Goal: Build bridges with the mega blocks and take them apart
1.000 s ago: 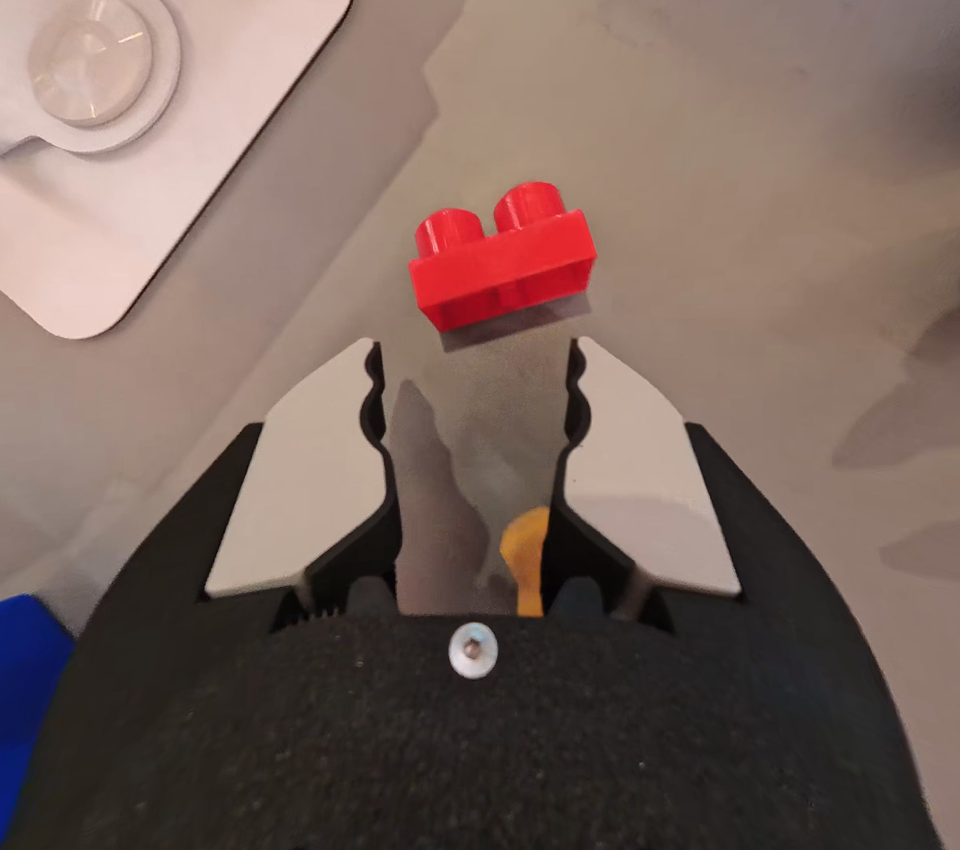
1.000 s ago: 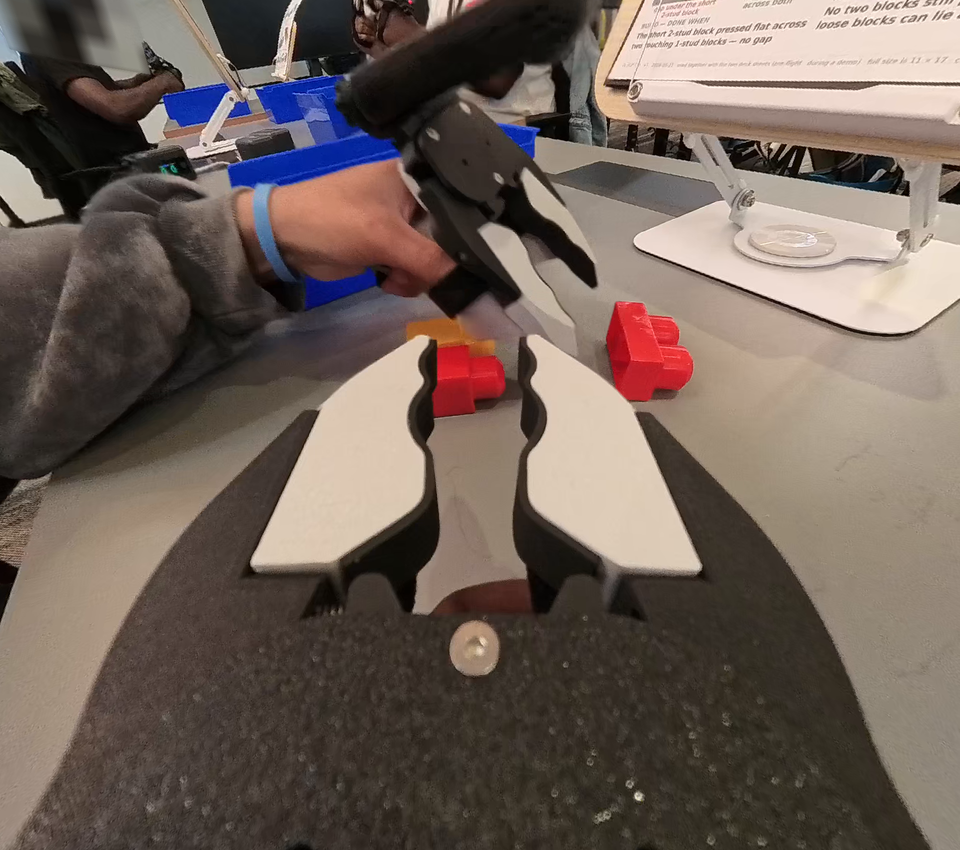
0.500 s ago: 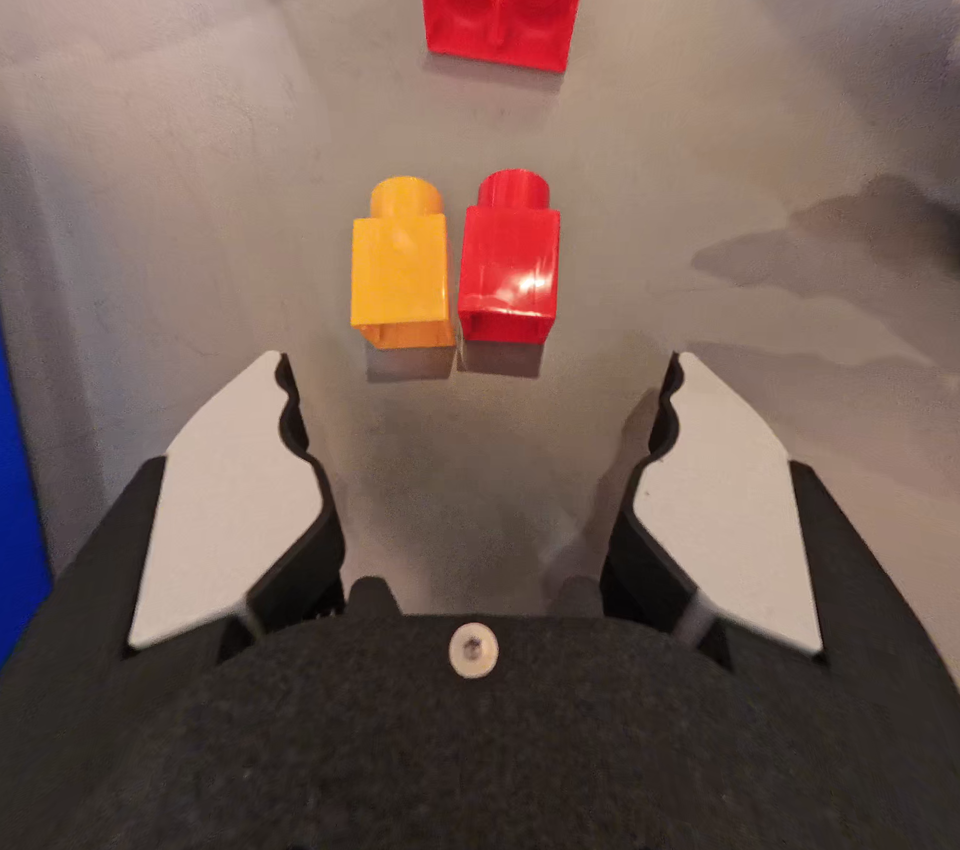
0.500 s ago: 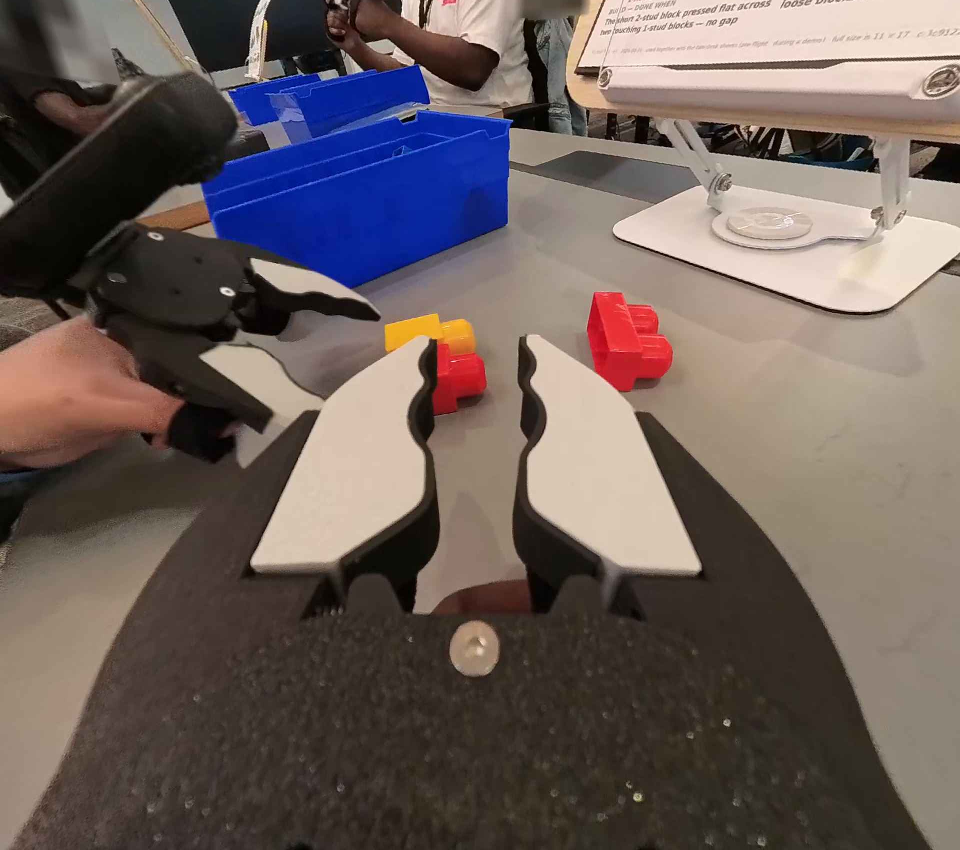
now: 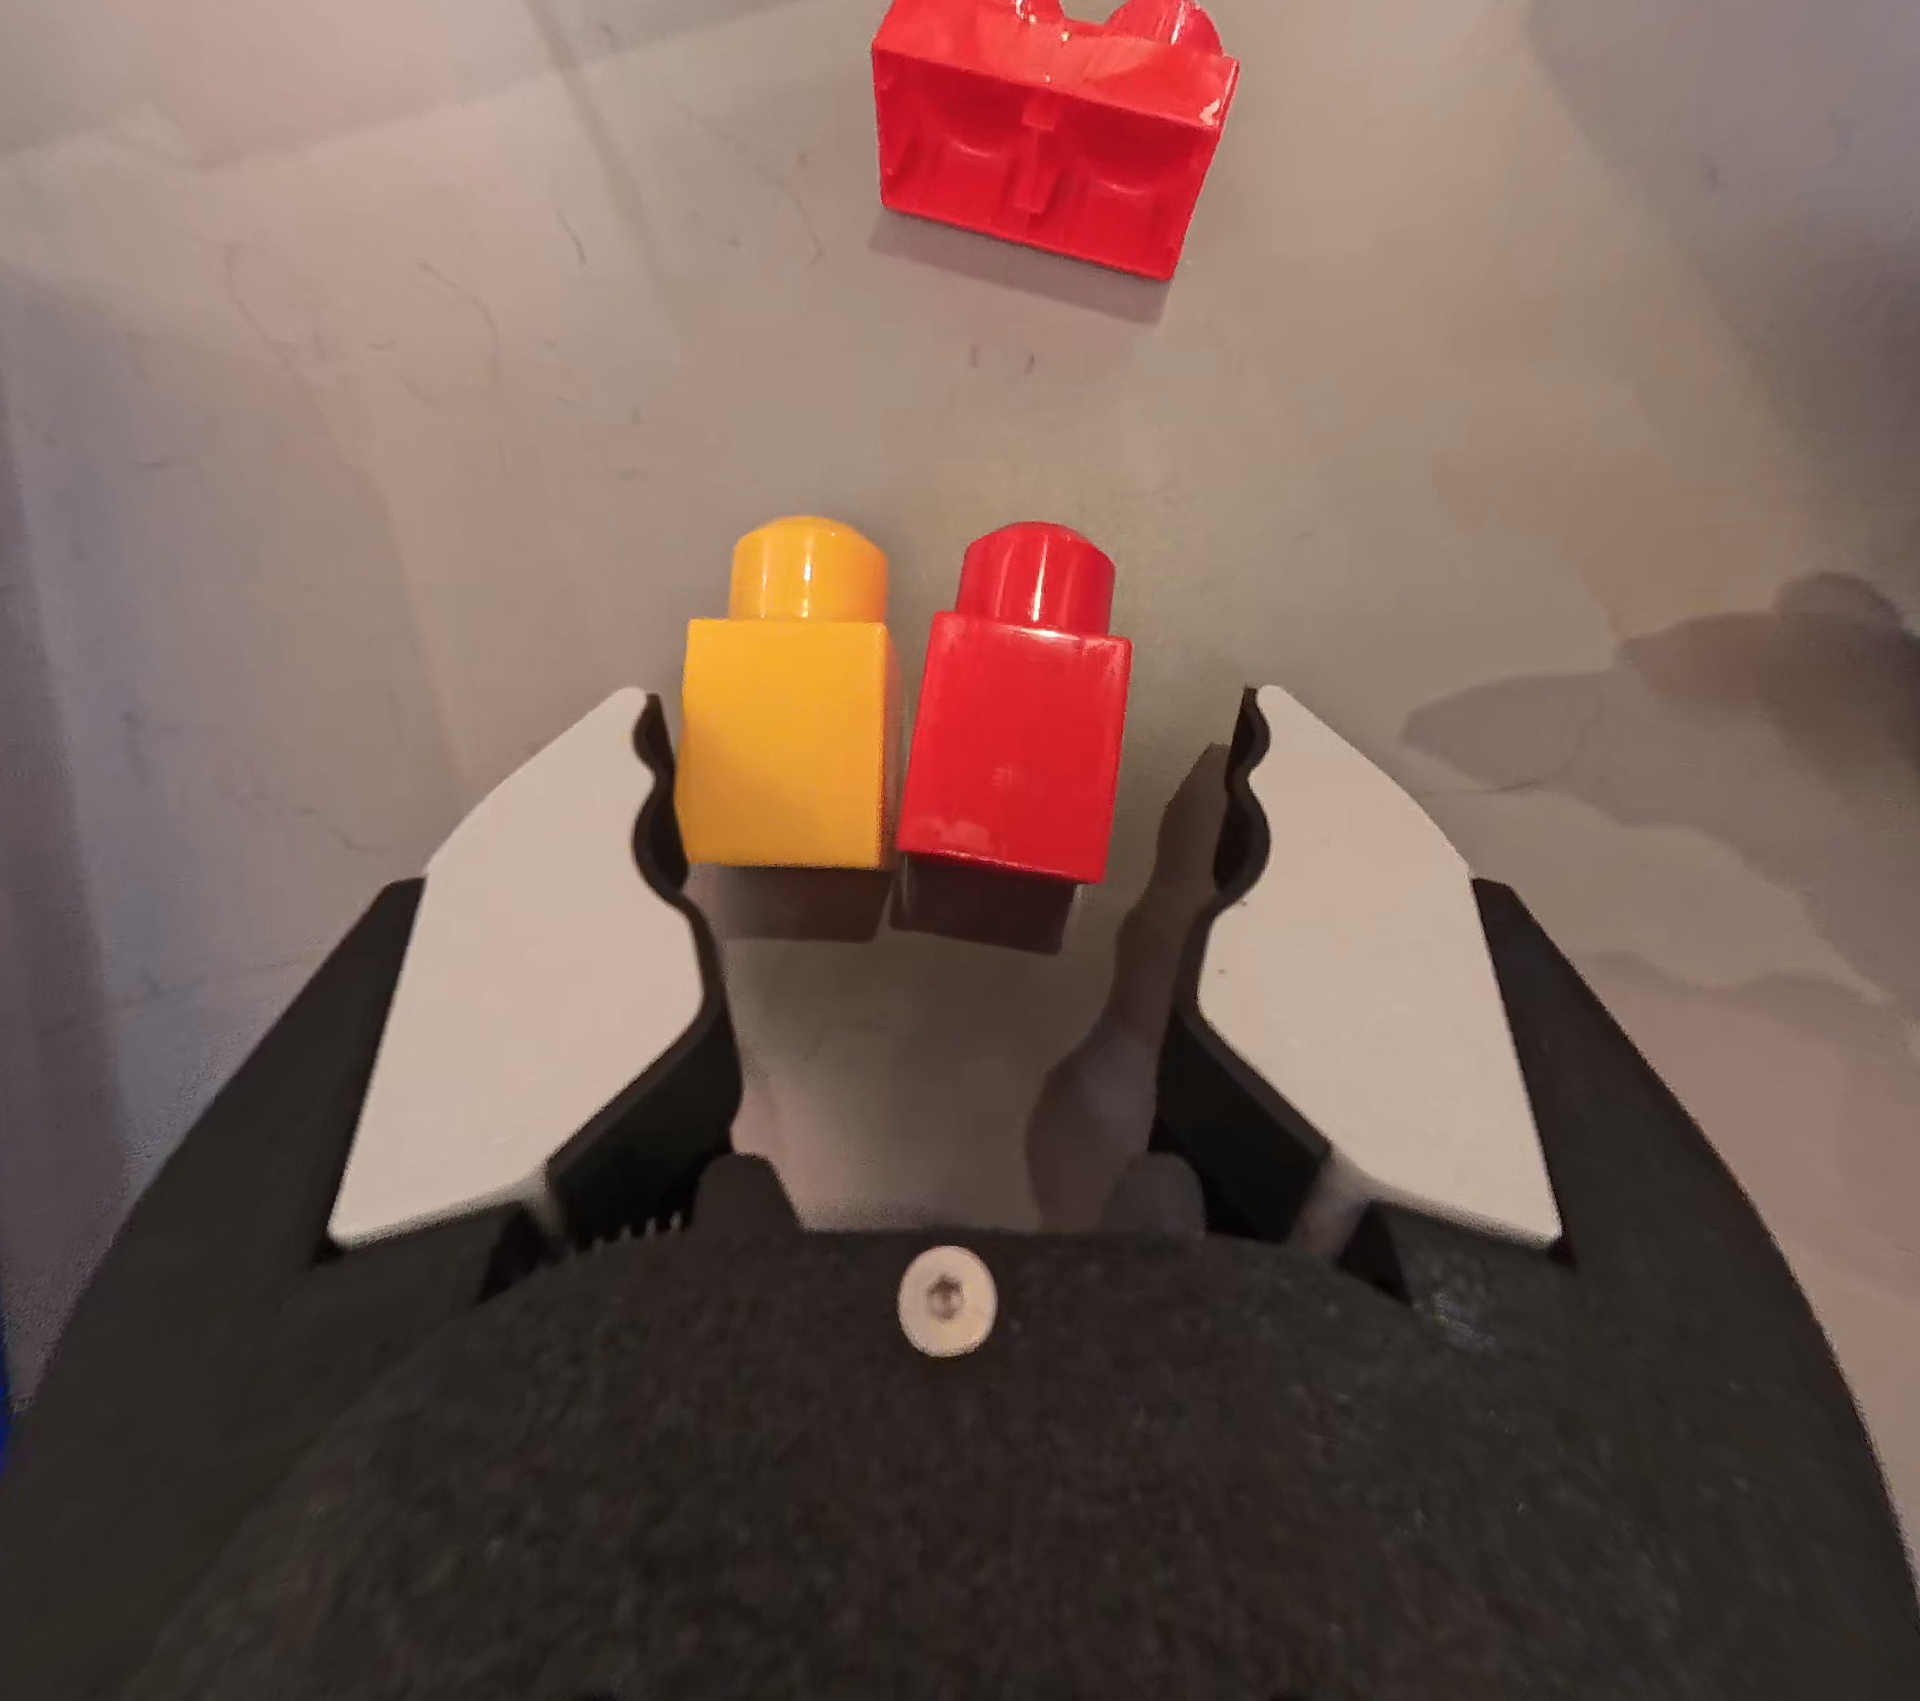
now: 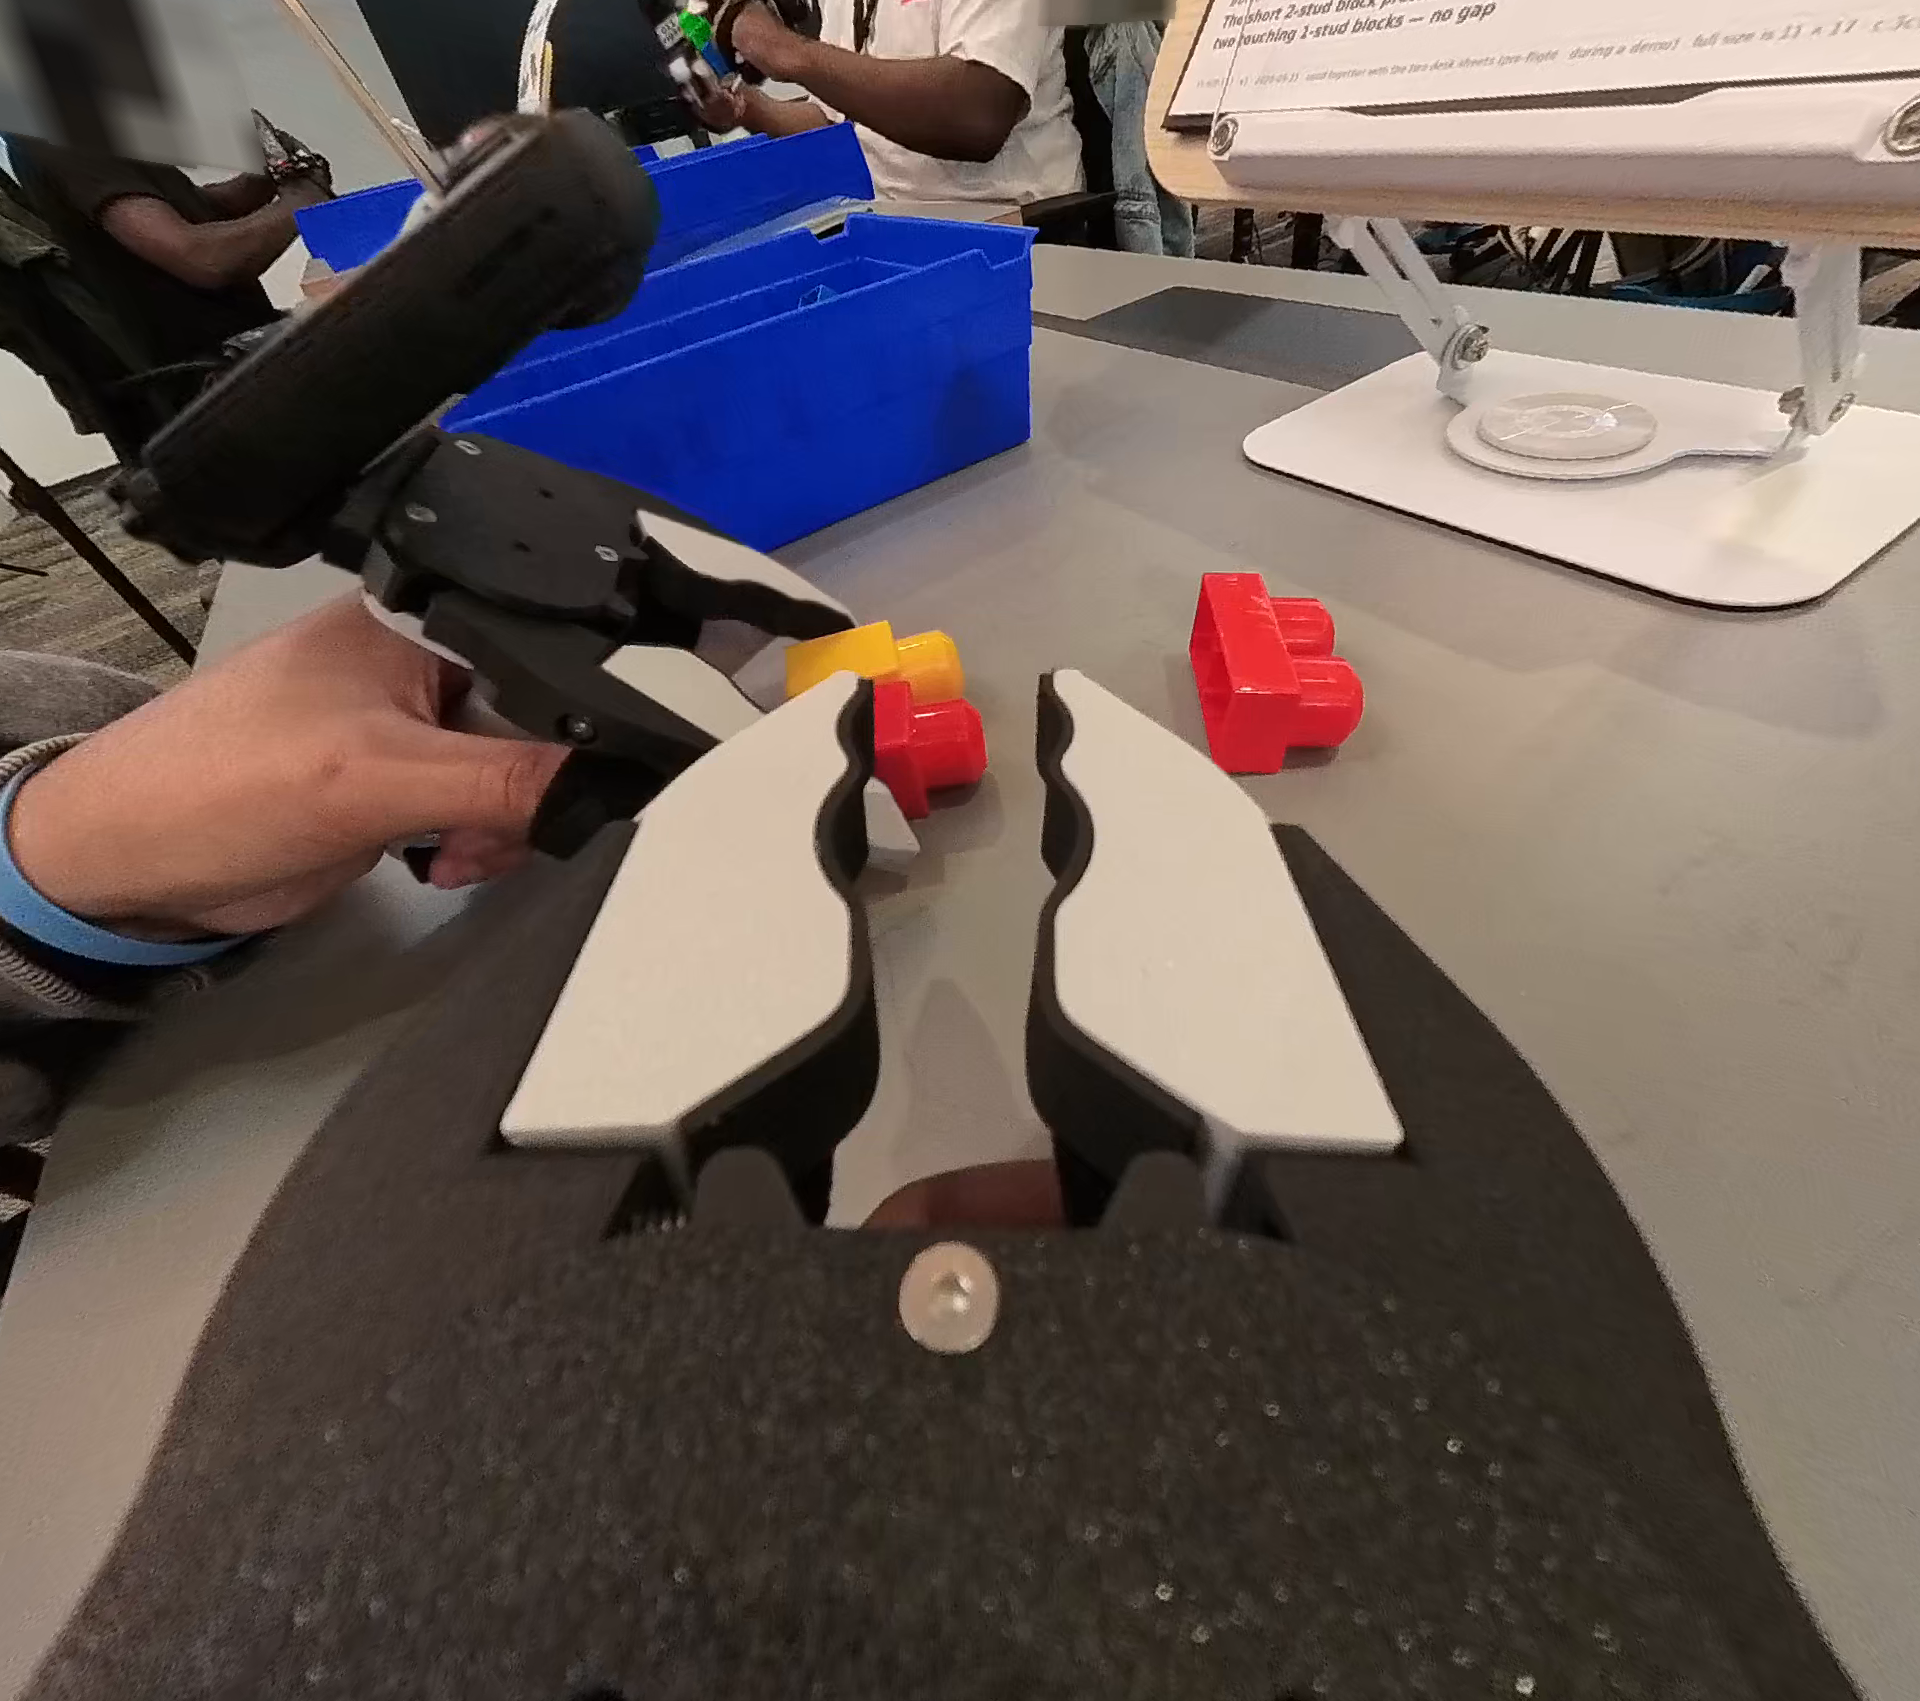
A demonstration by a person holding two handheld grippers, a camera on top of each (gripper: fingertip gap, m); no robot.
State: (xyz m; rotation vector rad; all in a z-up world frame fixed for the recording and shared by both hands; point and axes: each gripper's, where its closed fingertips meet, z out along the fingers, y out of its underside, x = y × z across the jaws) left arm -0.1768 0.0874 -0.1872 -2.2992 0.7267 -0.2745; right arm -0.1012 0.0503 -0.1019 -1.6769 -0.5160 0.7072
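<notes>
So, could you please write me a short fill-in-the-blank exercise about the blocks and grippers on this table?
1. The yellow one-stud block lies side by side with a one-stud block coloured ____.
2. The red block lying apart from that pair has ____ studs.
3. The left gripper has its jaws ____ on either side of the pair.
4. Behind the blocks stands a storage bin coloured ____.

Missing words: red; two; open; blue

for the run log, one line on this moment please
left gripper: open, straddling yellow block and red block | two-stud block: apart | right gripper: open, empty
</notes>
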